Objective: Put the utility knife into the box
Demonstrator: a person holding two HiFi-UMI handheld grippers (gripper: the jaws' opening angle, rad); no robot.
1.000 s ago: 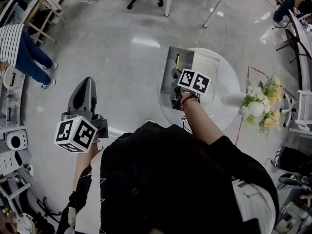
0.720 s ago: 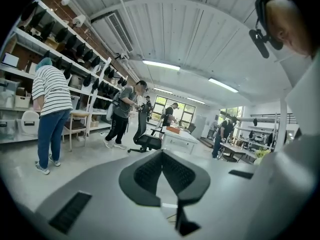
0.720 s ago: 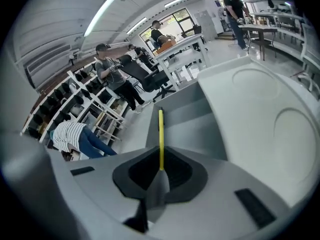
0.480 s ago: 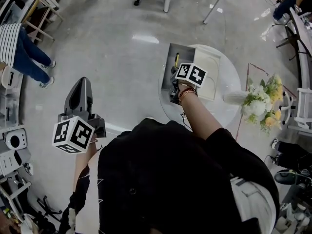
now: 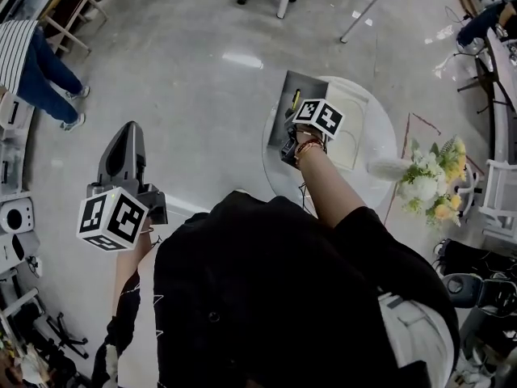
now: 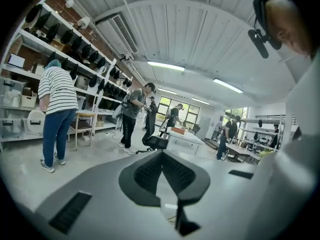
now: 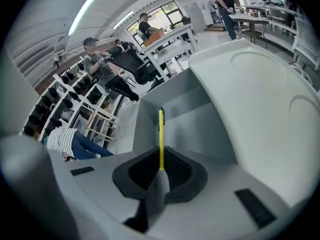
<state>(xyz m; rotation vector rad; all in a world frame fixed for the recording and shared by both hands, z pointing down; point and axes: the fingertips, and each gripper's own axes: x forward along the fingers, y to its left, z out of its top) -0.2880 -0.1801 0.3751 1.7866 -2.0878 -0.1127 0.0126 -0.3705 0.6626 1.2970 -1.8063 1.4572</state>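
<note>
My right hand-held gripper [image 5: 289,124] [image 7: 161,159] pinches the near end of the slim yellow utility knife with a black tip [image 5: 295,99] [image 7: 161,131]. The knife points out over the open grey rectangular box [image 5: 283,95] [image 7: 192,119] at the far left edge of the round white bench [image 5: 380,120]. The box's white lid [image 5: 349,128] [image 7: 260,104] lies open on its right side. I cannot tell whether the knife touches the box's floor. My left hand-held gripper [image 5: 128,132] [image 6: 162,156], jaws pressed together and empty, hangs well to the left over the glossy grey floor [image 5: 202,111], where a person in a striped top [image 5: 20,43] [image 6: 57,89] stands.
</note>
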